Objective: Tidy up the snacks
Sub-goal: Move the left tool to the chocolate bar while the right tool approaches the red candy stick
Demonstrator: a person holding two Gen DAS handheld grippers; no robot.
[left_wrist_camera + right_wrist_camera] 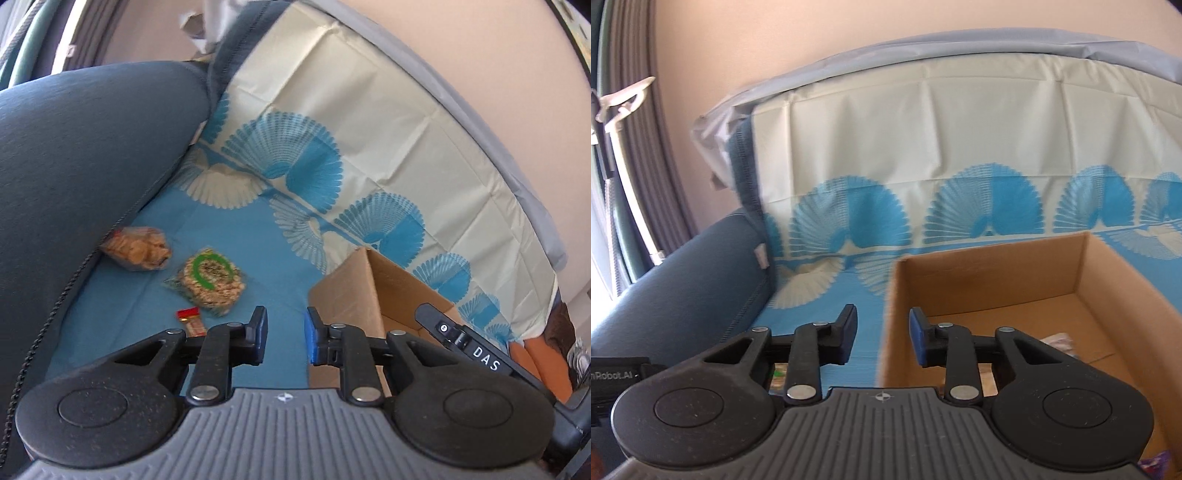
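Three snacks lie on the blue cloth (pixel 258 229) ahead of my left gripper (pixel 286 334): a clear bag of brown pieces (pixel 136 249), a round cracker pack with a green ring (pixel 208 280), and a small red-topped packet (pixel 192 321) just left of the left finger. The left jaws stand apart with nothing between them. A cardboard box (pixel 373 291) stands to their right. My right gripper (pixel 882 334) hovers at the box's (pixel 997 280) near left corner, open and empty. A pale wrapper (pixel 1058 341) lies on the box floor.
A dark blue sofa armrest (pixel 74 166) rises at the left, close to the snacks. The patterned cloth climbs the sofa back (pixel 923 147). Black housing of the other device (pixel 465 350) crosses the box's right side. A curtain (pixel 628 147) hangs at far left.
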